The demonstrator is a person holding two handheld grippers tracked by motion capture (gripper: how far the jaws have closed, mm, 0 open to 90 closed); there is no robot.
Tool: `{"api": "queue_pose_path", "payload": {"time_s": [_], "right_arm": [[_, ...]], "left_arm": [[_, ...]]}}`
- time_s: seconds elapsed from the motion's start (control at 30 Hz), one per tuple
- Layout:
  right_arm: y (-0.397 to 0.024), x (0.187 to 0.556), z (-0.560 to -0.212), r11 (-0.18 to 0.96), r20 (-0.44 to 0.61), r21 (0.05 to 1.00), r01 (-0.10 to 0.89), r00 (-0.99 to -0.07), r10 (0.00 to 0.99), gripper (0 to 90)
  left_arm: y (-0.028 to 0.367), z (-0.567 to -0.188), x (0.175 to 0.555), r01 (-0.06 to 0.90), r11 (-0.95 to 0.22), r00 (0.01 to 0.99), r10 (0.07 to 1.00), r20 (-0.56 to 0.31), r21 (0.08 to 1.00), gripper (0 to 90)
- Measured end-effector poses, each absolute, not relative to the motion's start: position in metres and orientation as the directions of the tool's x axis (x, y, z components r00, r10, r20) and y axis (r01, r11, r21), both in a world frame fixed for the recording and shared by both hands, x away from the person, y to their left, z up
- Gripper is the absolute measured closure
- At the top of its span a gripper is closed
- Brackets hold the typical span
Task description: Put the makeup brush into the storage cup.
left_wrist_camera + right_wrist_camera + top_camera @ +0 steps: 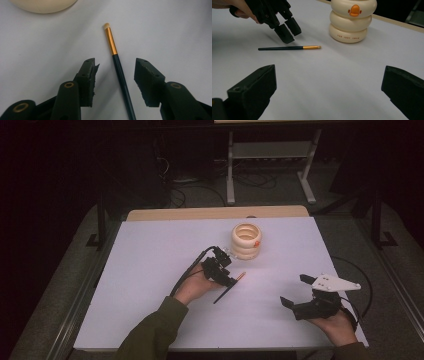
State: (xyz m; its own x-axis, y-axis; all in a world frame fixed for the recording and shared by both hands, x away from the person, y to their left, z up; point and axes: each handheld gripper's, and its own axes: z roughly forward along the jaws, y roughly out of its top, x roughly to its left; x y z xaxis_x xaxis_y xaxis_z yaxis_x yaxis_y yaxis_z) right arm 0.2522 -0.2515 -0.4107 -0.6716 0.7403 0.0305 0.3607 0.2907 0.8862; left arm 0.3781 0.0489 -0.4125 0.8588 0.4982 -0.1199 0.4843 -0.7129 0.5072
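Note:
A thin make-up brush (120, 72) with a dark handle, gold ferrule and pale tip lies flat on the white table (145, 285). My left gripper (116, 61) hovers over it with its jaws on either side of the handle, open and not touching it. From above, the brush (229, 289) lies slanted under the left gripper (226, 276). A cream ringed holder (246, 241) with an orange mark stands upright just beyond. My right gripper (296, 291) rests open and holds nothing at the near right. In the right gripper view I see the brush (289, 48), the left gripper (288, 31) and the holder (352, 21).
The white sheet covers a table with a wooden strip (215, 213) along the far edge. Behind it a metal stand (270, 165) and cables sit on the dark floor. A black cable (362, 280) trails off the right edge.

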Motion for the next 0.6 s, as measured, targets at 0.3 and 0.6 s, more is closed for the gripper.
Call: {"api": "queue_pose_path", "payload": {"time_s": [0.3, 0.6], "right_arm": [[-0.2510, 0.2522, -0.4109, 0.291, 0.034, 0.885, 0.363, -0.674, 0.738, 0.0], [-0.2511, 0.2522, -0.4112, 0.291, 0.039, 0.883, 0.369, -0.674, 0.738, 0.0]], "left_arm": [[0.0426, -0.4135, 0.3820, 0.521, -0.718, 0.842, 0.520, -0.141, 0.461, 64.6], [0.0390, -0.4140, 0.3855, 0.541, -0.729, 0.835, 0.526, -0.164, 0.418, 72.8]]}}
